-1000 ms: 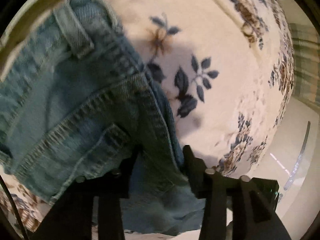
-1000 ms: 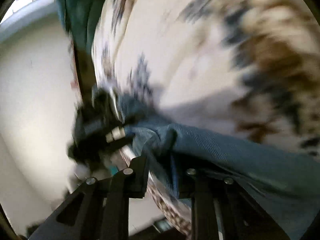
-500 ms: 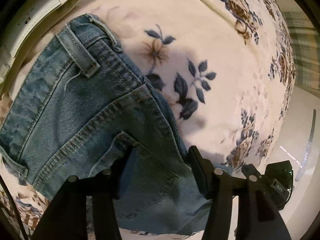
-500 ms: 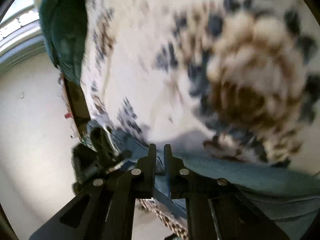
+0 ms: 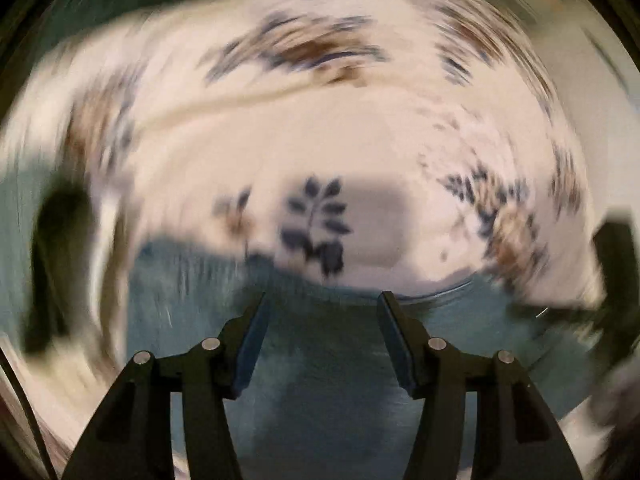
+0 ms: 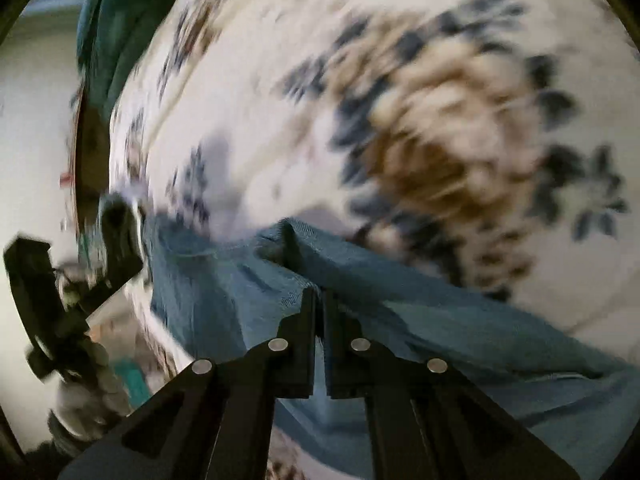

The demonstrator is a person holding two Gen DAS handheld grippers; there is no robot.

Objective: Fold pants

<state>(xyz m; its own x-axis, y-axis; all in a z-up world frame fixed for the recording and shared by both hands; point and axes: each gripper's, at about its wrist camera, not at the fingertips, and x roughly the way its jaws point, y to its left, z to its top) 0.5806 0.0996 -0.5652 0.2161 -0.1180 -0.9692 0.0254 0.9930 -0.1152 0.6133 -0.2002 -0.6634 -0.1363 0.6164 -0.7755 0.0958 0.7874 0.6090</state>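
The blue denim pants (image 5: 320, 360) lie on a white bedspread with blue and brown flowers (image 5: 320, 140). The left wrist view is heavily blurred. My left gripper (image 5: 322, 300) is open, its fingers spread wide above the denim near its edge, holding nothing. In the right wrist view my right gripper (image 6: 319, 294) is shut on a pinched ridge of the pants (image 6: 460, 332), which stretch away to the lower right and to the left. The left gripper (image 6: 52, 292) shows blurred at the left of that view.
The floral bedspread (image 6: 400, 80) fills most of both views. A dark teal cloth or pillow (image 6: 108, 32) lies at the far end of the bed. The bed's edge and pale floor (image 6: 32, 120) are at the left of the right wrist view.
My left gripper has let go of the pants, opened wide and swung fast across the denim. My right gripper has shut on a fold of the pants and holds it.
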